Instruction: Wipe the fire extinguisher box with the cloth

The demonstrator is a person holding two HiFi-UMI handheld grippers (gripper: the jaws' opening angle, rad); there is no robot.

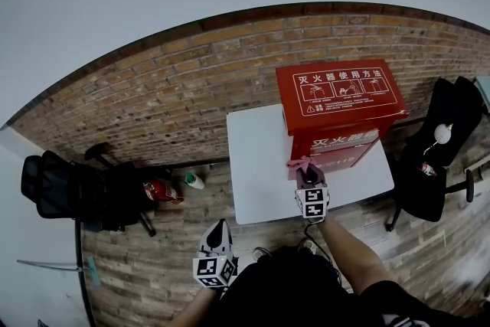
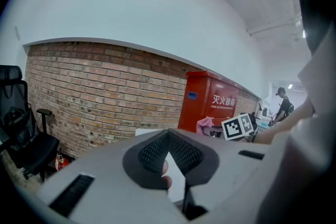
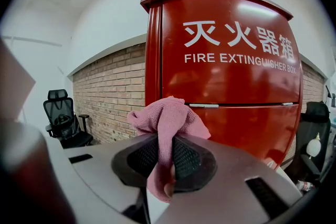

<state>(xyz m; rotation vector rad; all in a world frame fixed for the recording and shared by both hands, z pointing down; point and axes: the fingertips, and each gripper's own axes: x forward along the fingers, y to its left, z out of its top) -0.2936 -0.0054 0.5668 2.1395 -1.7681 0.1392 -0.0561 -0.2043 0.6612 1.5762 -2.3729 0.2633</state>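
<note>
Head view: fire extinguisher box [image 1: 341, 107] upright, front toward cloth [image 1: 299, 163].

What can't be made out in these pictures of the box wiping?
- Right gripper view: whether the bunched pink cloth touches the red metal fire extinguisher box; the cloth hides the gap.
- Head view: box's lower front corner, behind the right hand-held gripper.
- Head view: red object on the floor, too small to identify.

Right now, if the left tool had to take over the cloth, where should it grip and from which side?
Likely the bunched cloth sticking out past the right tool's shut jaws, coming from its left over the table: the box blocks the front.
</note>
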